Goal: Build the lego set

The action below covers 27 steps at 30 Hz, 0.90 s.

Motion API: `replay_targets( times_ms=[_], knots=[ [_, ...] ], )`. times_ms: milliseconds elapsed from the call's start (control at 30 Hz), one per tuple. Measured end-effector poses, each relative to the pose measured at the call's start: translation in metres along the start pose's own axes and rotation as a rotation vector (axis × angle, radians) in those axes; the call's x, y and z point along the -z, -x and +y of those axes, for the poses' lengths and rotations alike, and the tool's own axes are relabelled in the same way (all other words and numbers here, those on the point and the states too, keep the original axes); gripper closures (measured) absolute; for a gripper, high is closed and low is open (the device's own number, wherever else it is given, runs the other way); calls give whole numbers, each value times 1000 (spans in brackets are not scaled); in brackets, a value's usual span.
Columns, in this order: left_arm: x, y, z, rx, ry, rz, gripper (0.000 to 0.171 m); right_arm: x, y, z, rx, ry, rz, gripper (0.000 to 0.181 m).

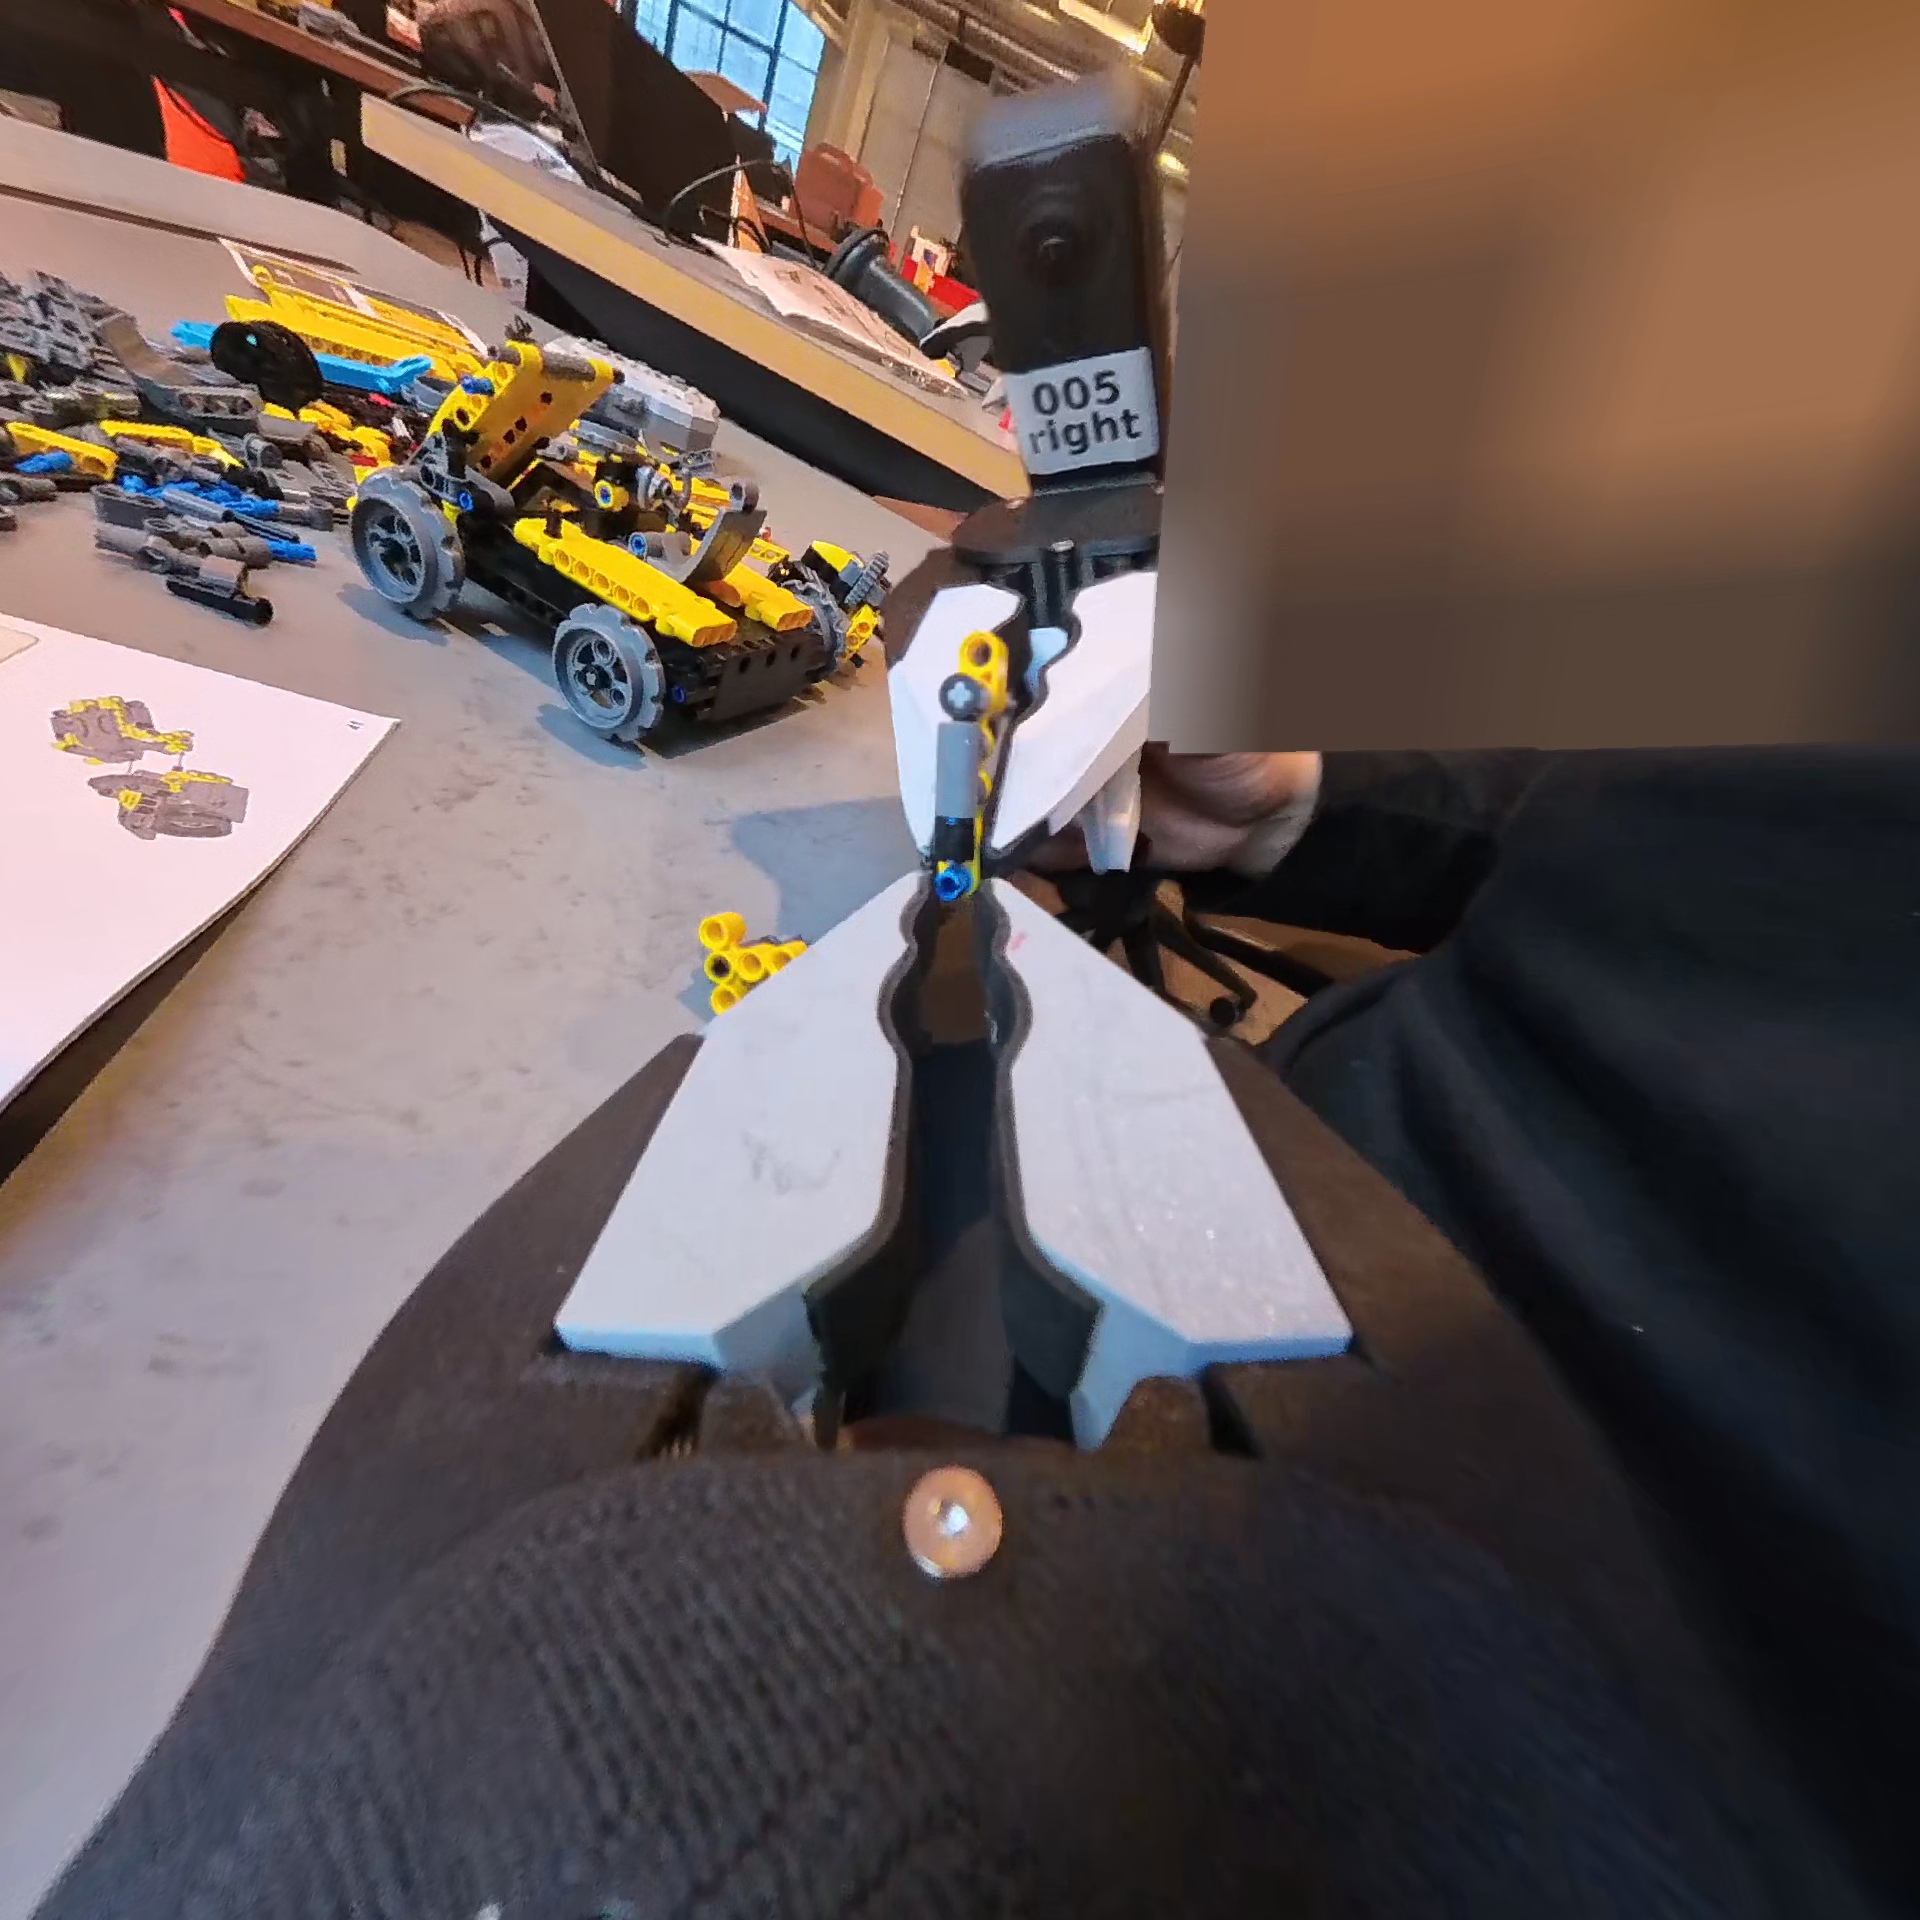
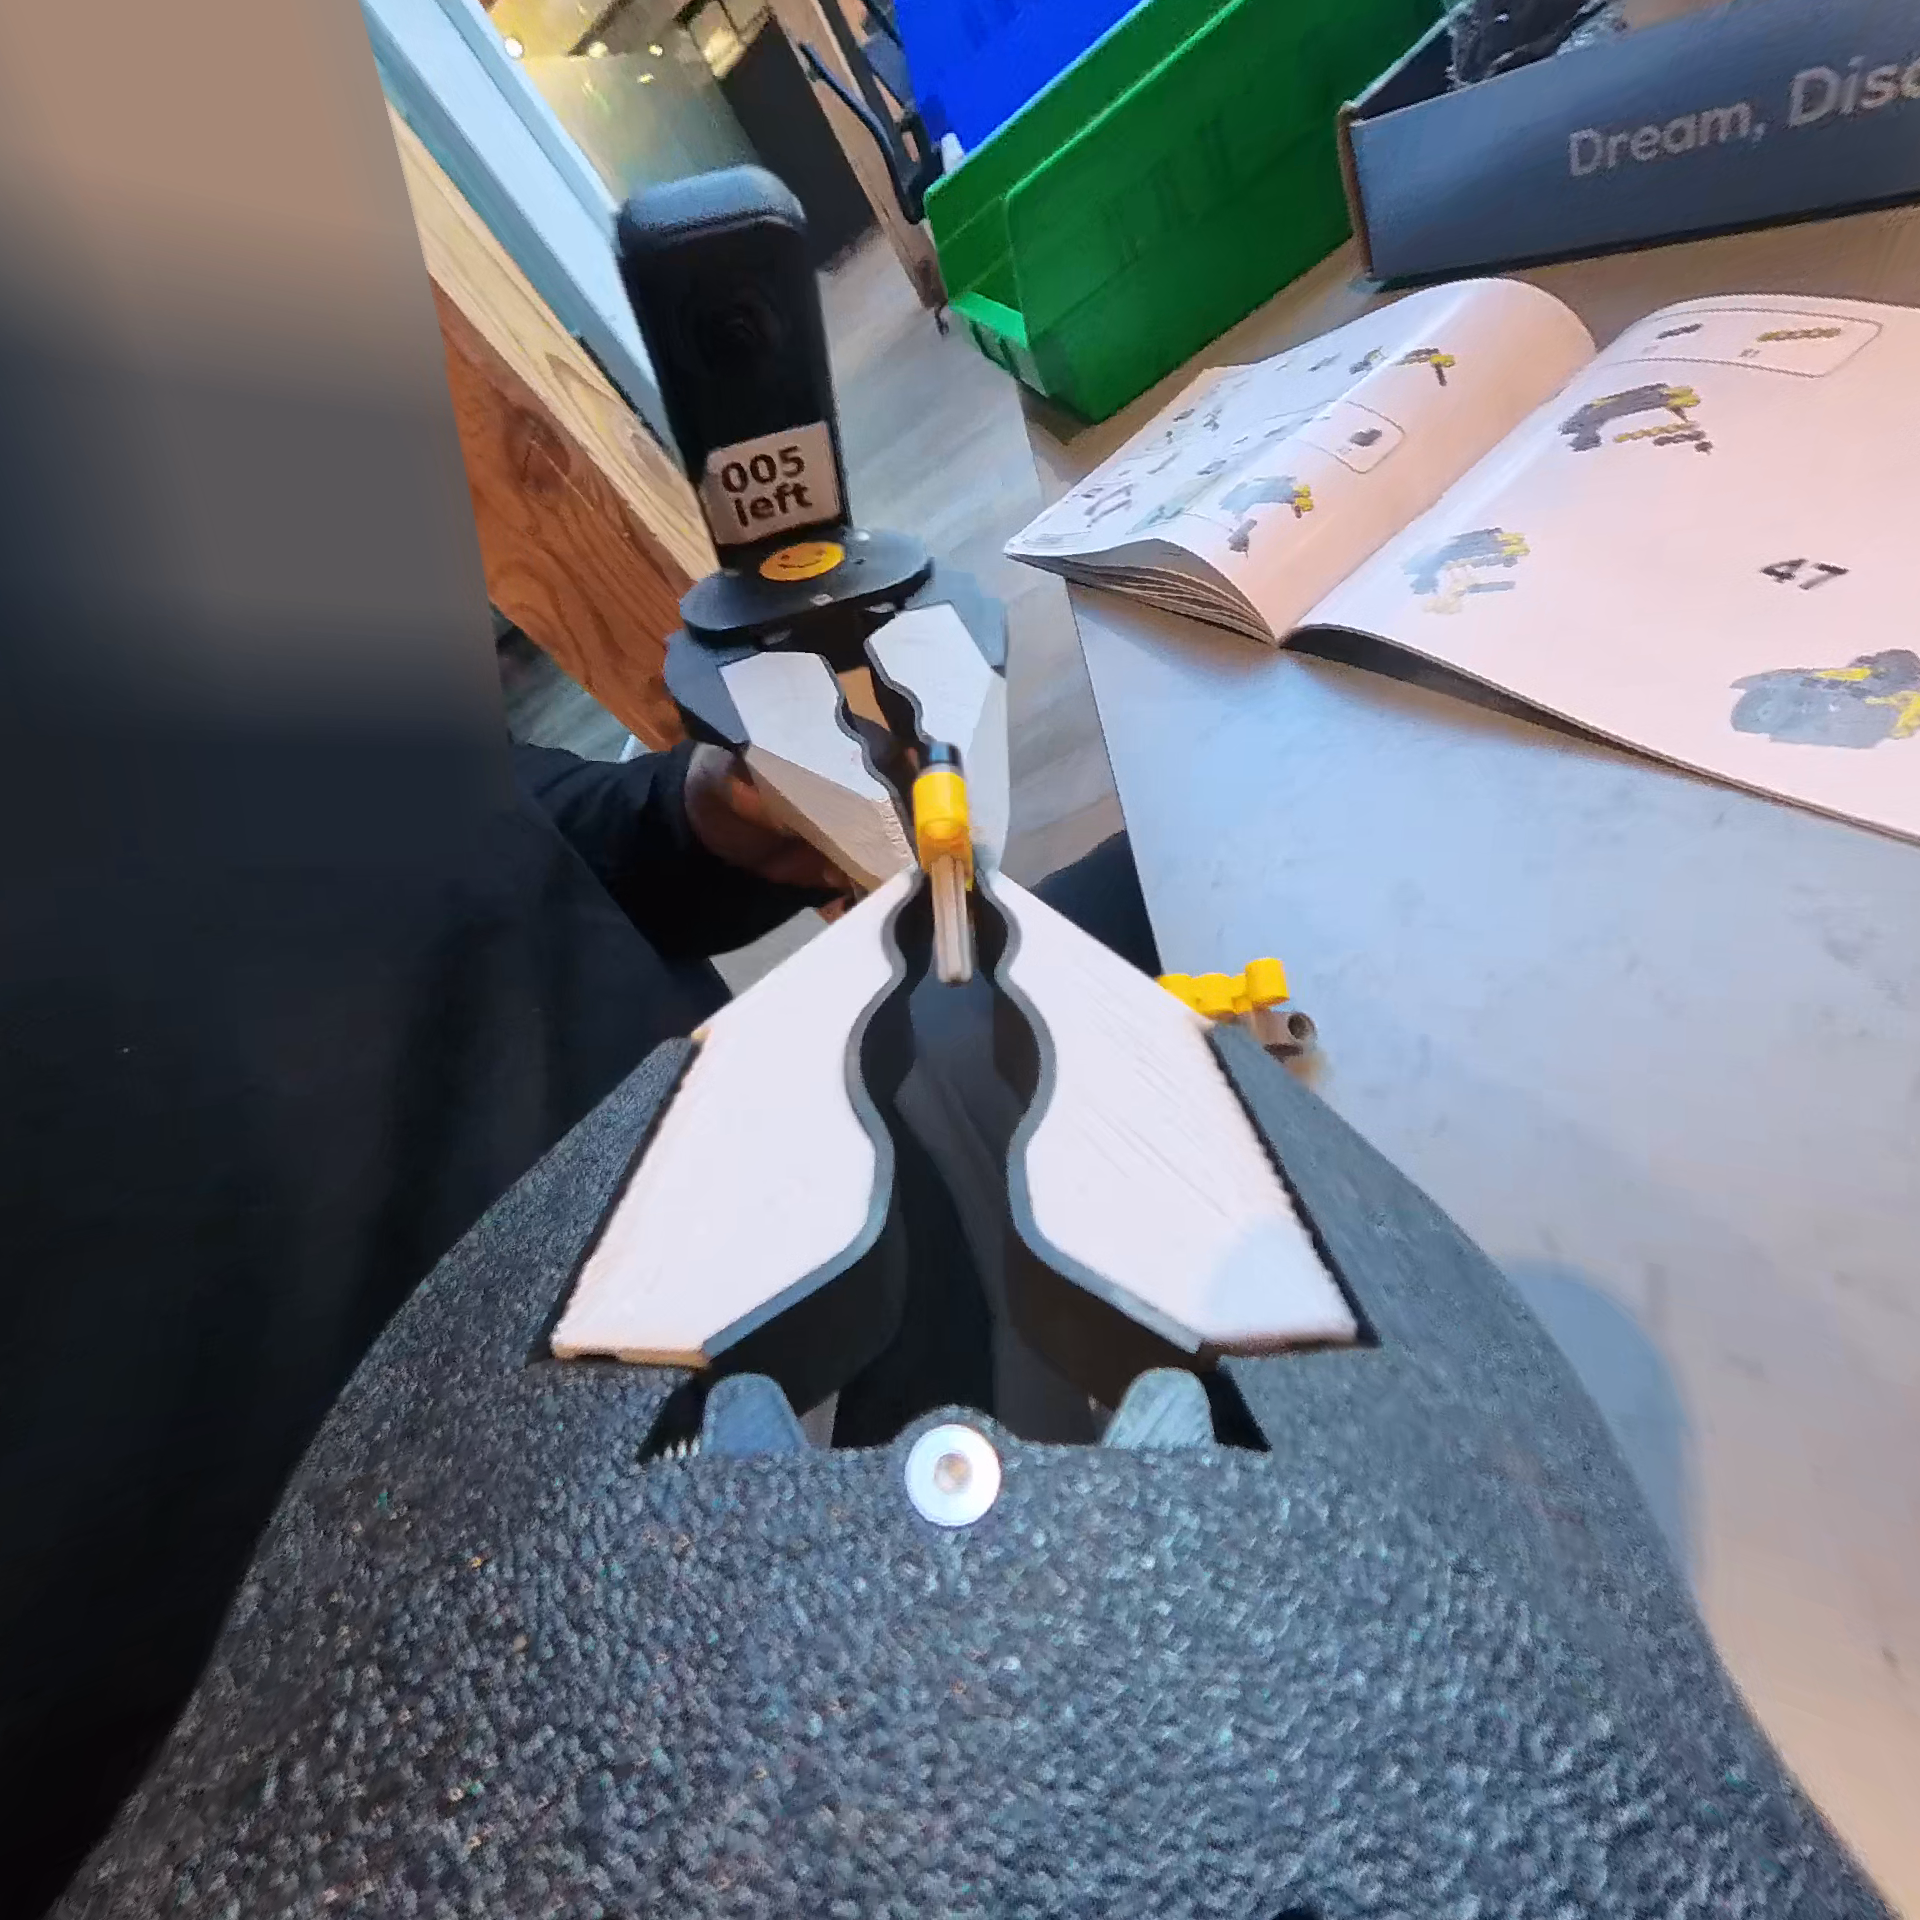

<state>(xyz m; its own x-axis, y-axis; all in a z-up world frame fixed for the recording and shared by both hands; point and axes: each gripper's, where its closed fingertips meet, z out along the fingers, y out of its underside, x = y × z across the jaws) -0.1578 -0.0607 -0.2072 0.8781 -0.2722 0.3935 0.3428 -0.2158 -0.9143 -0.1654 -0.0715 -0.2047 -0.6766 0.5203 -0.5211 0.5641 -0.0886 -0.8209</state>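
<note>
My two grippers meet tip to tip beyond the table's edge, in front of a person in dark clothes. Between them is a small brick assembly [image 1: 966, 748]: a yellow beam, a grey sleeve and a blue pin. My left gripper [image 1: 954, 894] is shut on its lower end with the blue pin. My right gripper [image 1: 966, 844] is shut on the upper part. In the right wrist view, the right gripper [image 2: 945, 885] pinches a tan axle of the assembly [image 2: 940, 821], and the left gripper [image 2: 935, 844] pinches its yellow connector. A hand holds each gripper.
On the grey table [image 1: 416, 1091] stand a yellow and black toy car [image 1: 582, 561], a pile of loose parts [image 1: 156, 436], an open instruction booklet [image 2: 1558, 520] and a small yellow part [image 1: 738, 956] near the edge. A green bin [image 2: 1122, 208] and a dark box [image 2: 1610, 135] lie beyond. My two grippers' fingertips are within a few centimetres of each other.
</note>
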Motion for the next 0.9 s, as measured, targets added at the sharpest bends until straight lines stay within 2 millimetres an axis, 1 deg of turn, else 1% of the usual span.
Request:
replay_targets(
  times_ms=[33,67,133,200,267,367,467,567,633,800,900],
  knots=[
    [0,3,2,-6,24,-7,165,1,-4,1,-3,4,24,174],
    [0,6,4,-22,53,-16,160,3,-8,2,-7,9,51,174],
    [3,18,5,-27,120,-52,147,9,-17,4,-22,14,97,174],
    [4,25,6,-8,194,-38,145,15,-23,7,-38,21,125,174],
    [1,36,12,8,300,-47,145,19,-29,10,-57,31,146,174],
    [-6,45,21,14,452,-10,140,20,-37,18,-108,59,154,174],
    [-13,47,25,14,529,57,140,17,-40,25,-147,93,148,174],
    [-16,48,29,26,589,107,136,17,-44,31,-147,118,156,174],
    [-17,48,30,17,613,132,133,17,-44,33,-151,121,147,174],
    [-21,47,38,15,672,175,134,17,-47,35,-161,118,130,174],
    [-22,46,38,35,688,207,136,15,-46,35,-161,109,110,175]
  ],
)
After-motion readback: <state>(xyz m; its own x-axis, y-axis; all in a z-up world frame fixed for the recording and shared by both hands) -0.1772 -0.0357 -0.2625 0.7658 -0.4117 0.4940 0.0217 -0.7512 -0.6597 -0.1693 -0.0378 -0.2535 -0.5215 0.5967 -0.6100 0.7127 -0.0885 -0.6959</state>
